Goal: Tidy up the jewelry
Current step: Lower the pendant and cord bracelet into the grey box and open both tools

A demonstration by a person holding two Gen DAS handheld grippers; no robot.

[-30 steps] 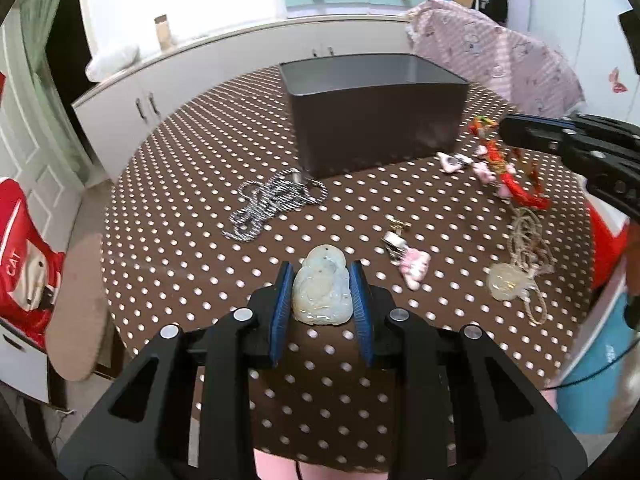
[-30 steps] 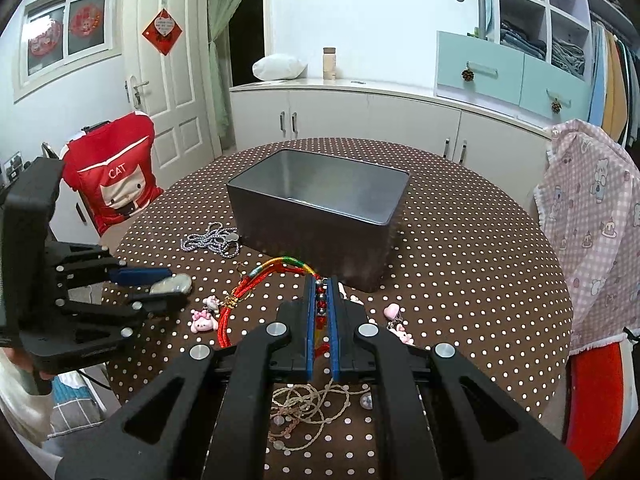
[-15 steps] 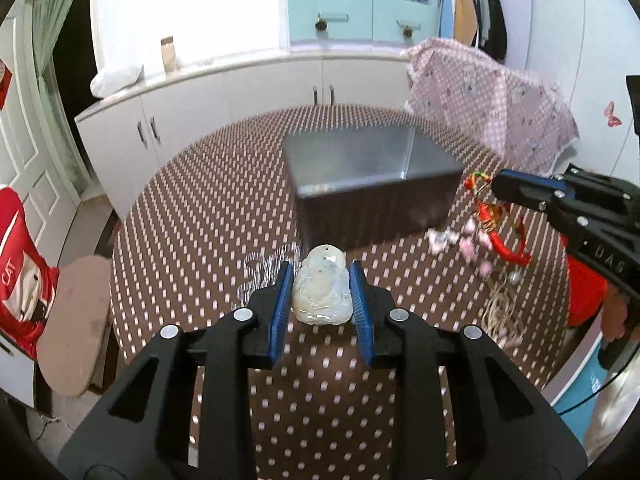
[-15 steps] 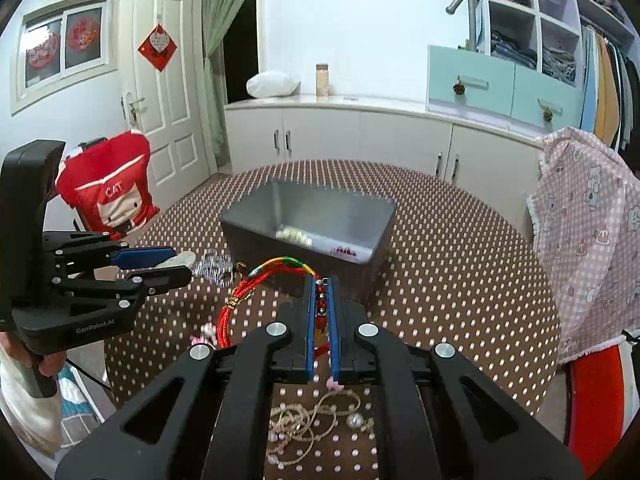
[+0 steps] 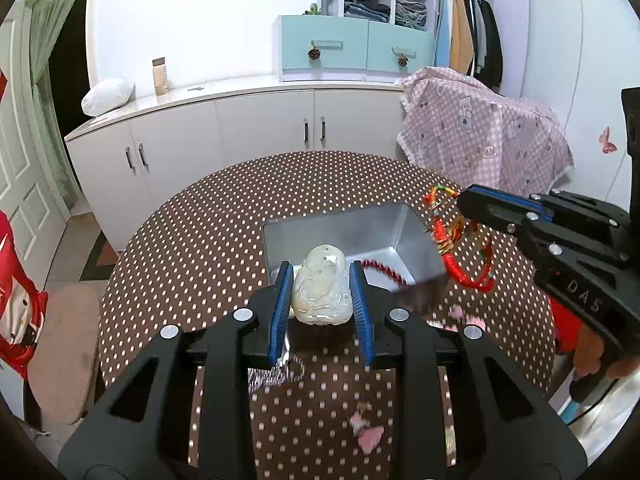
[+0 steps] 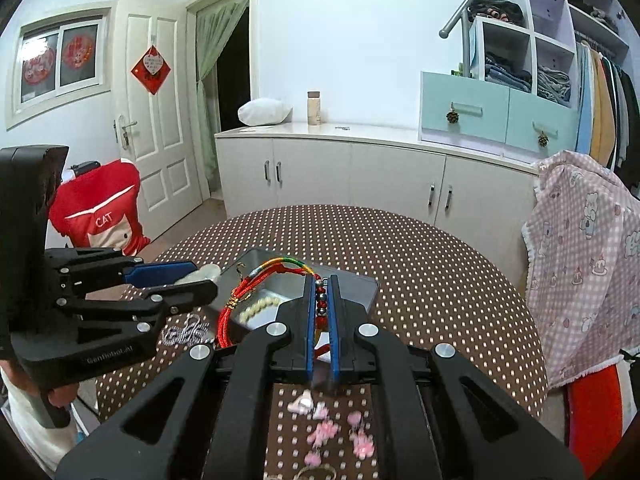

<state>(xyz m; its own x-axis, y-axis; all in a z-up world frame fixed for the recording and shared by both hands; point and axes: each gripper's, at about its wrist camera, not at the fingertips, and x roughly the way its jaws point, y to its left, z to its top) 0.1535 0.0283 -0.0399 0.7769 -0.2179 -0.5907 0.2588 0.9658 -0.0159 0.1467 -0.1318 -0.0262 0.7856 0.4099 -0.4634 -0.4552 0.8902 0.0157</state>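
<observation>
pale jade pendant (image 5: 322, 286) is clamped across its width between the blue pads of the left gripper (image 5: 321, 300), long axis pointing away along the fingers toward 12 o'clock. metal box (image 5: 352, 242) lies directly ahead at 12 o'clock and below the pendant, open side up, with red beads (image 5: 382, 271) already inside. right gripper (image 6: 322, 312) is clenched on a red cord bracelet (image 6: 256, 292), whose loop hangs toward 10 o'clock over the near rim of the box. judged from both views, both loads sit at the near edge; each needs a short forward carry before release.
</observation>
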